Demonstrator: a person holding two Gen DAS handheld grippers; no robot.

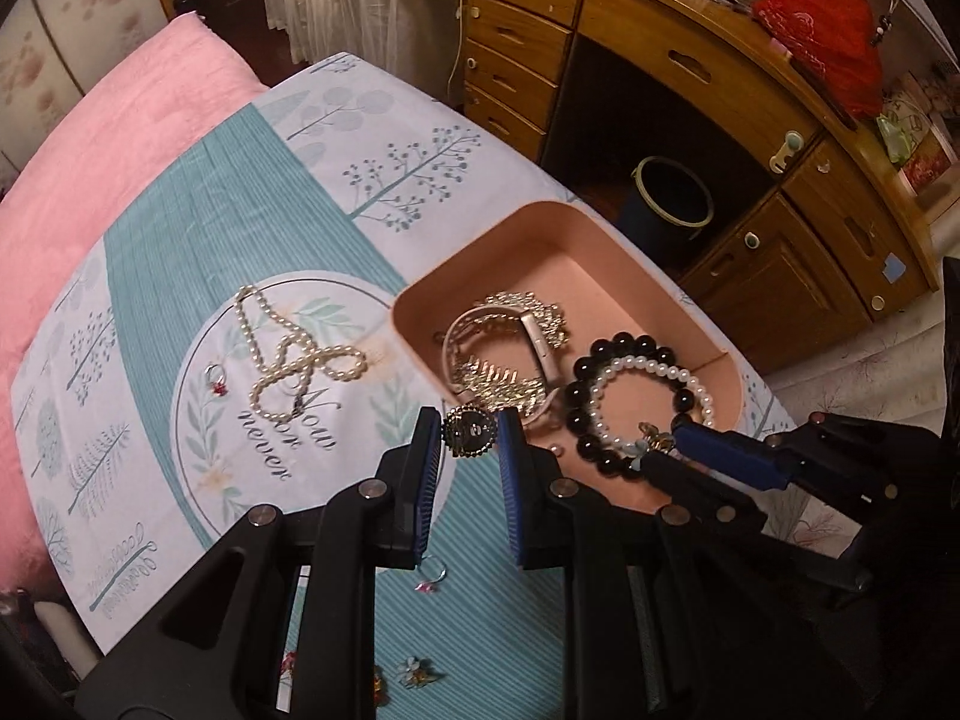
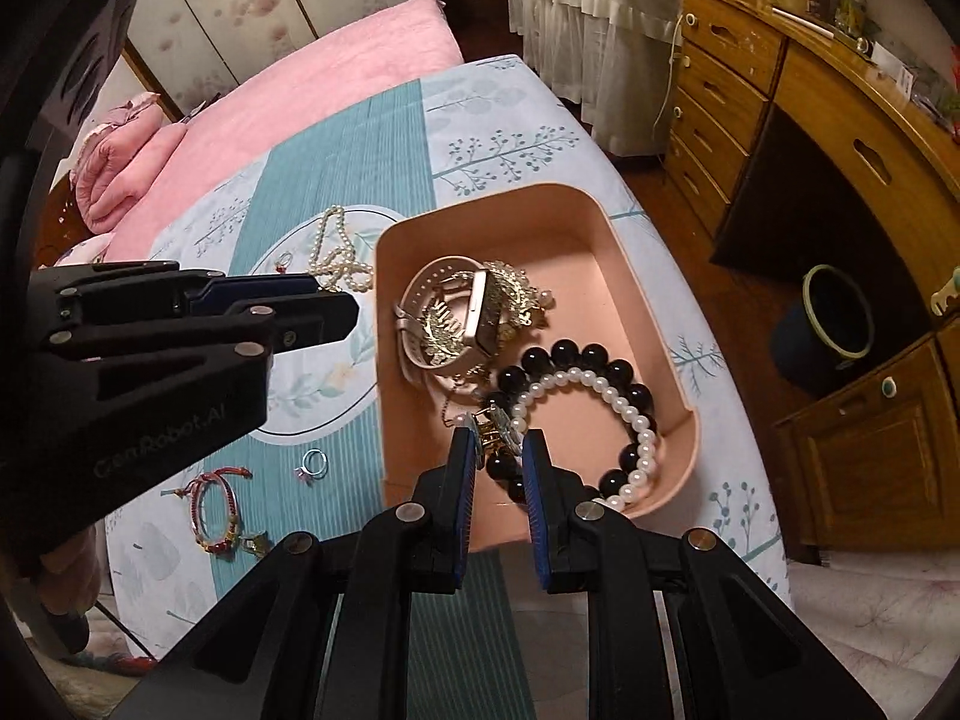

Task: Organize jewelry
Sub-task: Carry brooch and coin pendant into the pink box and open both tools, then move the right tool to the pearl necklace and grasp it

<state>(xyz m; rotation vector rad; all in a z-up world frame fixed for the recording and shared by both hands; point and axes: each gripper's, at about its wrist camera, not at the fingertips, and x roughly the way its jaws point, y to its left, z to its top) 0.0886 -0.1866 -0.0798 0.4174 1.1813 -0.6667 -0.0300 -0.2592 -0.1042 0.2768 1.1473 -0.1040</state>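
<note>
Your left gripper (image 1: 469, 431) pinches a round dark brooch (image 1: 470, 431) with a beaded rim between its blue pads, low and centre in the left wrist view, just short of the near rim of the pink tray (image 1: 543, 210). Your right gripper (image 2: 499, 441), low and centre in the right wrist view, is closed on a small gold-and-enamel charm (image 2: 495, 426) of the black bead bracelet (image 2: 576, 360), which hangs over the tray with a white pearl bracelet (image 2: 606, 420) nested inside it. Further in lie a pale-strapped watch (image 2: 474, 312) and gold leaf ornaments (image 2: 444, 342). A thin pinch on the charm could slip; the brooch, released early, would likely land on the printed bedspread (image 1: 198, 222). Left of the tray, a pearl necklace (image 1: 294, 354) and a ring (image 1: 217, 381) await collection; a second ring (image 2: 313, 463) and a red cord bracelet (image 2: 217, 510) sit lower left.
</note>
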